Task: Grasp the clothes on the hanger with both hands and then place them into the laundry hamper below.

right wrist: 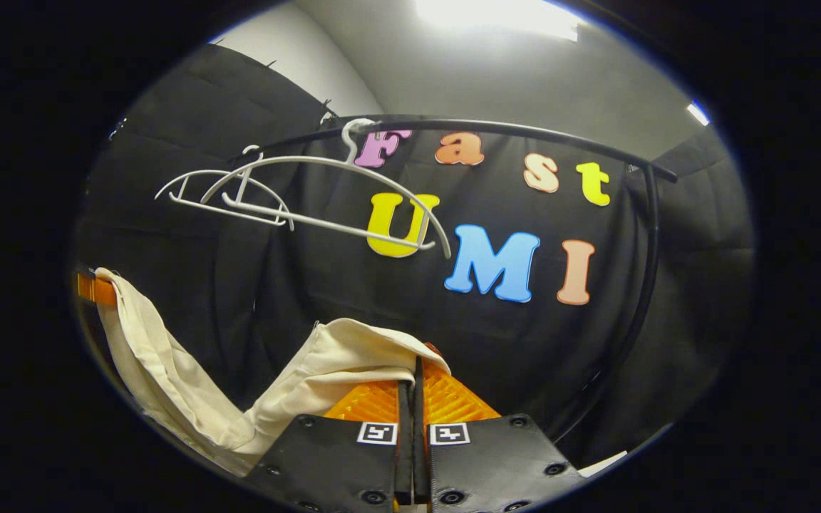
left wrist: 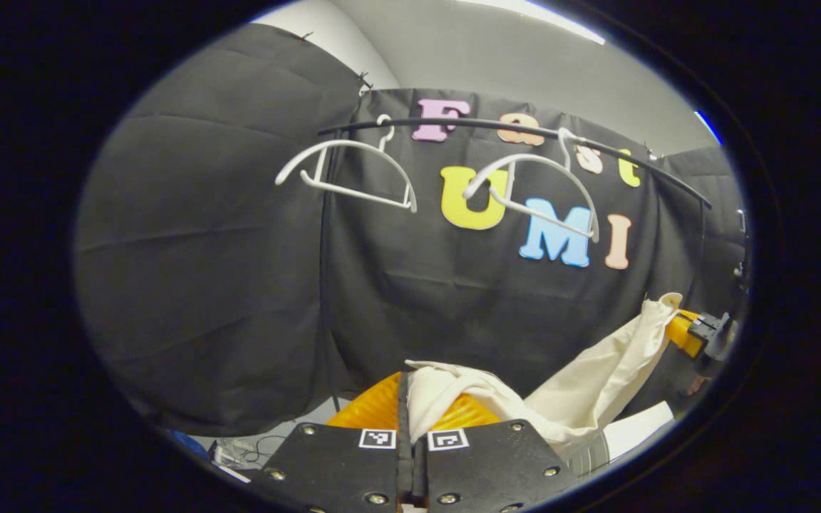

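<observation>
Hanging bare: hangers (left wrist: 350, 174) on rail (right wrist: 524, 132), black cloth behind.

Your left gripper (left wrist: 405, 399) and right gripper (right wrist: 414, 395) are both clamped tight — each pinching cloth (left wrist: 596, 388).

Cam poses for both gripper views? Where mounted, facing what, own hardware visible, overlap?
Left gripper view: rides the left gripper, facing the rail and hangers; own jaws closed on cream garment; right gripper far right.
Right gripper view: rides the right gripper, facing the same rail; own jaws closed on the garment; left gripper far left.
Shared: rail, both hangers, garment.
</observation>
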A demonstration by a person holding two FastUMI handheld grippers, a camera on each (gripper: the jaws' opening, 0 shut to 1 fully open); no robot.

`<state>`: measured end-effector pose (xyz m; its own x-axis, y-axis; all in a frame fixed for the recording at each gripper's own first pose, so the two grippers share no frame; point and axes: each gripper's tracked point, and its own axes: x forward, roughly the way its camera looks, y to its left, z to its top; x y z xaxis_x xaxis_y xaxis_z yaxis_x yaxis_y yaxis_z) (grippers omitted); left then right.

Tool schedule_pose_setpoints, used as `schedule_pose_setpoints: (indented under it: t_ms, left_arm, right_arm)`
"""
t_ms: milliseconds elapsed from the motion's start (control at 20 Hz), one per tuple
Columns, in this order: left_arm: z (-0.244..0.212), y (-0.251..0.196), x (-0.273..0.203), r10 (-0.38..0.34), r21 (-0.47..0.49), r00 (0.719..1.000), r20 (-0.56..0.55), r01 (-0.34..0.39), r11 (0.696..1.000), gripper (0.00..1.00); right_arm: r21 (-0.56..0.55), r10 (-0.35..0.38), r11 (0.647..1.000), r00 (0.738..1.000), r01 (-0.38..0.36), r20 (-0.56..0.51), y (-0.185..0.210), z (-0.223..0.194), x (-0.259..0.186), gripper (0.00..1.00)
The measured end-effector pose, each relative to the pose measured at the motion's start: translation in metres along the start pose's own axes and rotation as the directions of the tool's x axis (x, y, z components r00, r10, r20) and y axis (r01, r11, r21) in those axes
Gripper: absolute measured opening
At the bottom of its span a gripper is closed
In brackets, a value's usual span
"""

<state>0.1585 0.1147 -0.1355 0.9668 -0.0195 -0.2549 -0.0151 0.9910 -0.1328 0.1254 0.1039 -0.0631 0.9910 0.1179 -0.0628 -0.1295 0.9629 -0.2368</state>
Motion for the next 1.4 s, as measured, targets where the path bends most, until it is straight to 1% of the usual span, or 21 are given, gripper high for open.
schedule_pose_setpoints:
  t_ms: [100,150,300,450,550,650,750,800,850,900,950,1000,1050,1150,1200,1250,1300,1350,1400]
  left_arm:
    - [-0.029,0.0,-0.001,-0.009,0.024,0.998,-0.057,0.01,1.0,0.02]
    - [-0.04,-0.001,0.003,-0.014,0.034,0.996,-0.083,0.017,0.999,0.02]
    - [-0.069,-0.005,0.014,-0.031,0.056,0.988,-0.152,0.04,0.998,0.01]
    - [-0.096,-0.011,0.022,-0.056,0.081,0.978,-0.201,0.074,0.994,0.02]
    - [-0.104,-0.016,0.03,-0.061,0.102,0.969,-0.24,0.088,0.991,0.02]
    - [-0.106,-0.023,0.036,-0.073,0.11,0.961,-0.268,0.106,0.988,0.02]
    - [-0.11,-0.024,0.038,-0.079,0.127,0.951,-0.299,0.122,0.984,0.02]
    - [-0.119,-0.025,0.041,-0.079,0.138,0.947,-0.311,0.127,0.982,0.03]
    - [-0.122,-0.028,0.043,-0.078,0.148,0.944,-0.321,0.132,0.98,0.04]
    - [-0.124,-0.03,0.044,-0.078,0.154,0.94,-0.332,0.136,0.979,0.03]
    - [-0.127,-0.03,0.044,-0.077,0.155,0.937,-0.342,0.137,0.978,0.03]
    - [-0.128,-0.03,0.044,-0.078,0.153,0.934,-0.349,0.139,0.978,0.03]
    - [-0.129,-0.029,0.044,-0.08,0.149,0.931,-0.356,0.141,0.979,0.03]
    - [-0.133,-0.029,0.045,-0.087,0.145,0.925,-0.369,0.15,0.978,0.04]
    - [-0.135,-0.03,0.045,-0.092,0.144,0.923,-0.375,0.156,0.977,0.02]
    - [-0.137,-0.031,0.045,-0.097,0.143,0.92,-0.381,0.162,0.976,0.02]
    - [-0.141,-0.031,0.044,-0.096,0.143,0.916,-0.39,0.163,0.976,0.08]
    - [-0.142,-0.03,0.044,-0.089,0.142,0.912,-0.4,0.158,0.977,0.09]
    - [-0.145,-0.03,0.044,-0.087,0.135,0.907,-0.411,0.156,0.979,0.09]
  right_arm:
    - [0.036,0.005,0.999,0.994,-0.001,-0.11,0.005,-0.037,-0.007,0.02]
    - [0.058,0.006,0.998,0.987,0.004,-0.163,0.004,-0.054,-0.008,0.02]
    - [0.126,0.003,0.991,0.955,0.035,-0.296,0.005,-0.098,-0.02,0.02]
    - [0.139,0.0,0.989,0.928,0.056,-0.372,0.008,-0.126,-0.032,0.02]
    - [0.157,0.009,0.986,0.908,0.062,-0.419,0.017,-0.144,-0.036,0.03]
    - [0.169,0.021,0.984,0.892,0.063,-0.452,0.023,-0.159,-0.039,0.02]
    - [0.184,0.045,0.981,0.863,0.056,-0.503,0.036,-0.175,-0.037,0.03]
    - [0.193,0.056,0.98,0.852,0.054,-0.52,0.042,-0.179,-0.038,0.07]
    - [0.206,0.066,0.977,0.842,0.055,-0.535,0.049,-0.184,-0.039,0.04]
    - [0.216,0.076,0.975,0.834,0.053,-0.546,0.055,-0.188,-0.04,0.04]
    - [0.218,0.081,0.975,0.83,0.05,-0.552,0.06,-0.19,-0.04,0.04]
    - [0.216,0.086,0.975,0.825,0.045,-0.559,0.065,-0.191,-0.038,0.0]
    - [0.214,0.094,0.976,0.822,0.035,-0.562,0.07,-0.192,-0.035,0.04]
    - [0.211,0.102,0.977,0.818,0.025,-0.566,0.075,-0.193,-0.032,0.06]
    - [0.215,0.107,0.976,0.815,0.022,-0.569,0.078,-0.194,-0.029,0.06]
    - [0.223,0.115,0.975,0.807,0.02,-0.579,0.081,-0.195,-0.028,0.1]
    - [0.236,0.129,0.972,0.801,0.016,-0.584,0.085,-0.197,-0.029,0.1]
    - [0.248,0.144,0.969,0.793,0.009,-0.592,0.09,-0.197,-0.028,0.11]
    - [0.257,0.156,0.966,0.787,0.003,-0.597,0.095,-0.199,-0.029,0.09]
